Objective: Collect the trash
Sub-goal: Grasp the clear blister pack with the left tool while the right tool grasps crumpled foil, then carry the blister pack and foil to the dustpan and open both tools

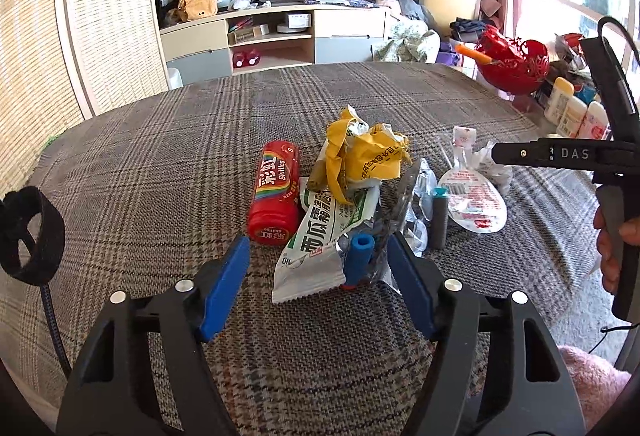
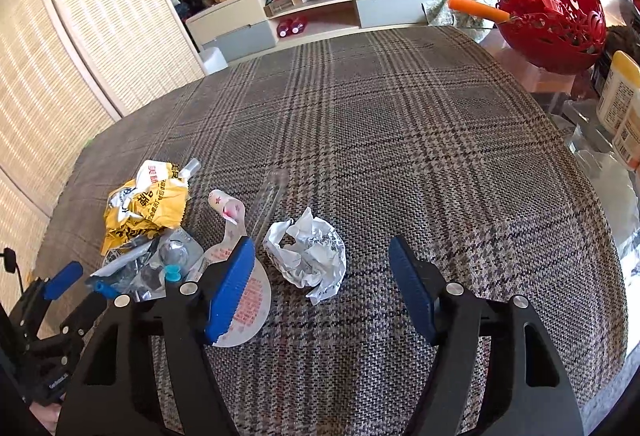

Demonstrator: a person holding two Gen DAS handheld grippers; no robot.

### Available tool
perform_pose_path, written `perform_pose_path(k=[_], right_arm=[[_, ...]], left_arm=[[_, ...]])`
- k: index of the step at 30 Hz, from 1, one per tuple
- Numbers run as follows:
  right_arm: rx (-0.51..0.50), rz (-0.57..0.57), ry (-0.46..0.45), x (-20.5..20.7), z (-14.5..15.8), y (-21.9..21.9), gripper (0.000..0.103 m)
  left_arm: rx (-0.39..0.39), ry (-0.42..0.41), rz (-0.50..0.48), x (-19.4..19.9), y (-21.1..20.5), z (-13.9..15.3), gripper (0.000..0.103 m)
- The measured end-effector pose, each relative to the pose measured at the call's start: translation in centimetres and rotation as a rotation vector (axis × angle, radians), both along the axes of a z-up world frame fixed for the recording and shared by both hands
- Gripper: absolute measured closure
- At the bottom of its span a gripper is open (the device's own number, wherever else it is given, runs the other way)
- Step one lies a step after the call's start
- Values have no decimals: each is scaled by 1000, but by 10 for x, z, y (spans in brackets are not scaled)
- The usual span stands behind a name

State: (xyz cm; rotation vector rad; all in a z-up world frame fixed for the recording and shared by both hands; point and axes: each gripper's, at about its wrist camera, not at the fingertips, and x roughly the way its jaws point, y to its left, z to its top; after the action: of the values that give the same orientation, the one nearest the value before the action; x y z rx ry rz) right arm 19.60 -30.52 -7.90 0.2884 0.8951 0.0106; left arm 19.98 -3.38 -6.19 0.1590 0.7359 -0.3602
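Through the left wrist camera I saw my left tongs (image 1: 318,260) spread partway over the plaid-covered counter (image 1: 160,156), its blue pads apart with the near end of the trash heap between them. A white and green wrapper (image 1: 316,236) and a small blue tube (image 1: 360,256) lay in that gap. The right pad sat against crinkled clear plastic at the heap's edge; I could not tell whether it pressed on it. The left pad touched nothing. Just beyond the left pad lay a red candy tube (image 1: 274,192), and behind the wrapper sat a crumpled yellow wrapper (image 1: 368,156). To the right, well clear of these tongs, lay a flat clear pouch with red print (image 1: 474,202), and the other tool's black body reached in from the right edge with a hand (image 1: 612,236) on its grip.

Through the right wrist camera my right tongs (image 2: 322,276) also stood spread, holding nothing. A crumpled ball of white paper (image 2: 308,256) lay on the counter between the pads, nearer the left one, touching neither. The left pad hung over the clear pouch (image 2: 248,308). The yellow wrapper (image 2: 144,204) lay further left, and the left tongs showed at the lower left edge. Only this view showed the paper ball clearly; only the left view showed the candy tube.
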Motion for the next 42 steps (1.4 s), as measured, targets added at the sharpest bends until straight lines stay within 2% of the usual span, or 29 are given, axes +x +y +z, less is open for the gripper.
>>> perform_pose_path(k=[7, 10, 12, 13, 14, 15, 19, 27, 35, 42], right_arm=[[11, -6, 17, 11, -8, -2, 33], [26, 3, 36, 17, -17, -2, 45], [35, 13, 37, 18, -20, -2, 57], [30, 18, 28, 18, -19, -1, 62], [29, 23, 23, 17, -19, 0, 72], [20, 19, 16, 15, -18, 0, 75], [14, 17, -12, 7, -11, -3, 78], [9, 7, -68, -14, 8, -11, 78], [25, 16, -136, -36, 36, -10, 78], [15, 56, -213, -72, 72, 8, 78]], left_arm=[[-14, 30, -8, 11, -2, -3, 57], [3, 42, -18, 13, -7, -8, 62], [11, 49, -24, 14, -9, -11, 68], [10, 53, -30, 14, -10, -13, 75], [6, 52, -35, 14, -10, -13, 76], [10, 50, -36, 13, -11, -13, 77], [30, 41, -56, 9, -16, -12, 88], [19, -2, -70, -5, -20, 5, 91], [7, -101, -72, -33, -24, 50, 92], [-10, -188, -64, -74, -21, 89, 92]])
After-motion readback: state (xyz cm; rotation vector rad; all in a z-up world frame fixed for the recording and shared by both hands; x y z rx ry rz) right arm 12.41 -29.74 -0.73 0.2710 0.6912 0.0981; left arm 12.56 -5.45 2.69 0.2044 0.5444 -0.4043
